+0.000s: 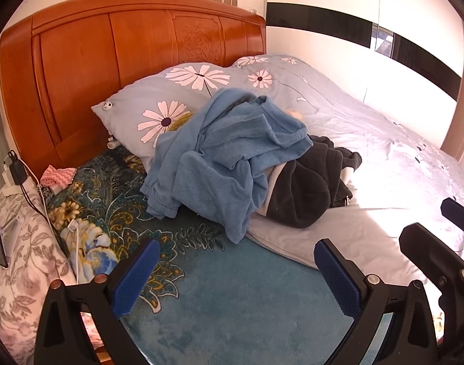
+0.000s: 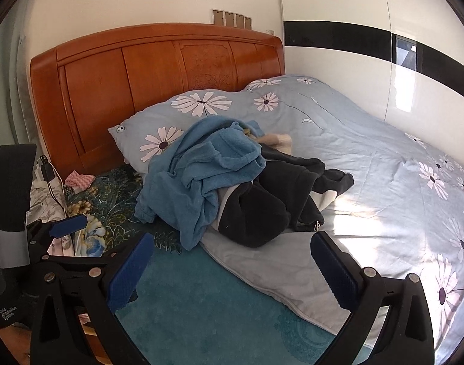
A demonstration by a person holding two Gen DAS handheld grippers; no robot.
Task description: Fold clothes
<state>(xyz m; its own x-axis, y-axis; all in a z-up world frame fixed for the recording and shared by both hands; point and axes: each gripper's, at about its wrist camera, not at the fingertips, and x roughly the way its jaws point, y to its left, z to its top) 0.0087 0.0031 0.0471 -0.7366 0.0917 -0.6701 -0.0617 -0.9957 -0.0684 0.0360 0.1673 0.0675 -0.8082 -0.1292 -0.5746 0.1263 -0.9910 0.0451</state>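
A crumpled blue fleece garment (image 1: 228, 155) (image 2: 201, 170) lies heaped on the bed, partly over a black garment (image 1: 307, 188) (image 2: 268, 203) with a white lining. A bit of cream cloth (image 2: 277, 140) shows behind the pile. My left gripper (image 1: 235, 279) is open, low over the teal blanket, well short of the pile, with nothing between its blue pads. My right gripper (image 2: 232, 270) is open too, and empty, at about the same distance from the clothes. The left gripper's fingertip (image 2: 69, 225) shows at the left of the right wrist view.
A wooden headboard (image 1: 125, 60) backs the bed. A daisy-print pillow (image 1: 159, 103) and pale blue quilt (image 2: 368, 164) lie behind and right of the pile. A teal floral blanket (image 1: 232, 298) covers the near part. Chargers and cables (image 1: 19, 170) and a pink cloth (image 1: 58, 176) sit at left.
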